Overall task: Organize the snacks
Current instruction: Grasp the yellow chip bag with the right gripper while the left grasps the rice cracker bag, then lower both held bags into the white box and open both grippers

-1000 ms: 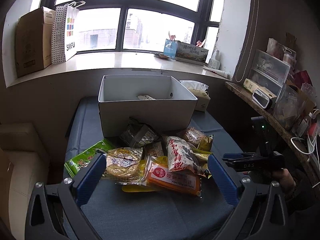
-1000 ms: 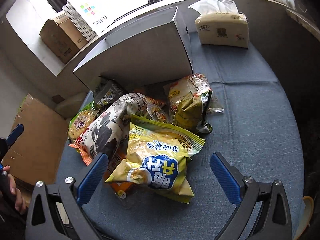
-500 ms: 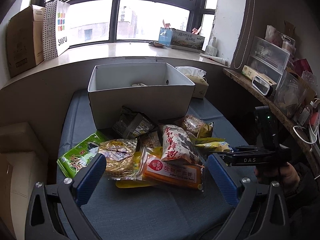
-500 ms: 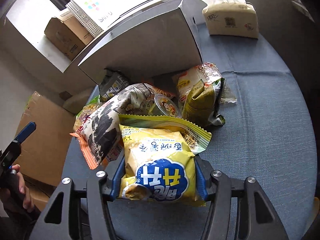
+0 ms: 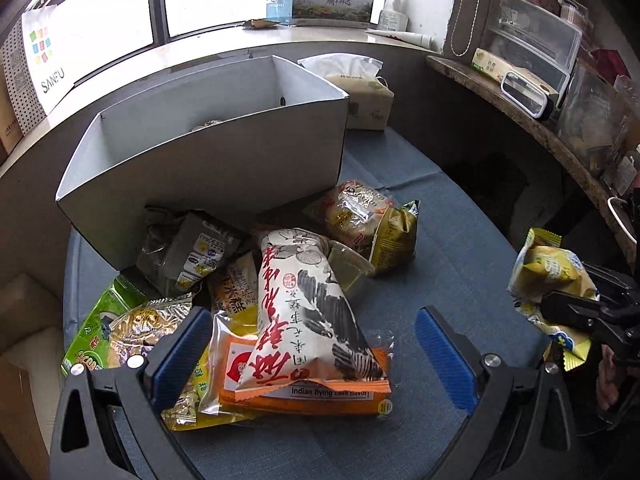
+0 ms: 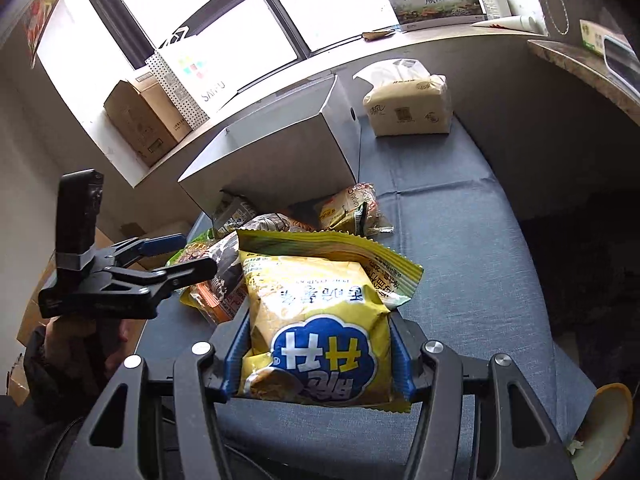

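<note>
R gripper (image 6: 318,360): pinching yellow chip bag (image 6: 320,328); L gripper (image 5: 320,344): spread wide over snack pile (image 5: 280,300); grey box (image 5: 224,160) behind.

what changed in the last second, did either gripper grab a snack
The right gripper closed on the yellow chip bag and lifted it off the pile, away to the right. The left gripper moved in over the pile, open around the white noodle pack. The grey box and tissue pack stayed put.
</note>
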Demonstrator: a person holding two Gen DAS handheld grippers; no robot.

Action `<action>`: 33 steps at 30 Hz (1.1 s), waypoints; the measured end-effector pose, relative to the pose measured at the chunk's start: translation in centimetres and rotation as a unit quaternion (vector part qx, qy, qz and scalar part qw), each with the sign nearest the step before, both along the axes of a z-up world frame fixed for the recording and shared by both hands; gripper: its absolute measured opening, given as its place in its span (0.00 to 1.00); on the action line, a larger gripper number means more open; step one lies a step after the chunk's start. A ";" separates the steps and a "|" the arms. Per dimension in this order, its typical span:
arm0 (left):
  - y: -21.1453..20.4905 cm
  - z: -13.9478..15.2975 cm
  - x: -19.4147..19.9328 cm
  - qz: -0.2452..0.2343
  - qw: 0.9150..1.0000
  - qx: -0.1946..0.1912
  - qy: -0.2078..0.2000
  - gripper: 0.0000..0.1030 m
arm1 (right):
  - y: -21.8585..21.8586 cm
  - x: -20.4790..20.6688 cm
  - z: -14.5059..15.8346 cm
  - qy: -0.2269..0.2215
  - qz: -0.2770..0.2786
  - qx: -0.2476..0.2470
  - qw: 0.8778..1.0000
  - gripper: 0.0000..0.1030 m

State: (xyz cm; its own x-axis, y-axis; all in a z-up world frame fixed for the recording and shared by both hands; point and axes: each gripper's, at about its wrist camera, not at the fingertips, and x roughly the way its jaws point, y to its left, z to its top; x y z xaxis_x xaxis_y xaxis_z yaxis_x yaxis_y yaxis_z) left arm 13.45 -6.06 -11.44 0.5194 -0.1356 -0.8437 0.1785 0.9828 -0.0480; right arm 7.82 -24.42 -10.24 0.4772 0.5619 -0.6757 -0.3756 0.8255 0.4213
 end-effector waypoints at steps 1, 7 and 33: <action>-0.4 -0.6 0.9 0.001 1.000 0.016 0.015 1.00 | -0.5 -0.2 0.1 0.001 -0.003 0.005 1.000 0.61; -0.8 -4.3 4.1 0.013 0.995 0.060 0.075 0.94 | -1.4 -0.2 -0.1 0.005 -0.019 0.005 1.000 0.61; 14.9 7.6 -1.9 0.169 0.957 -0.106 -0.210 0.47 | 7.4 6.8 5.6 -0.076 0.029 0.012 0.997 0.62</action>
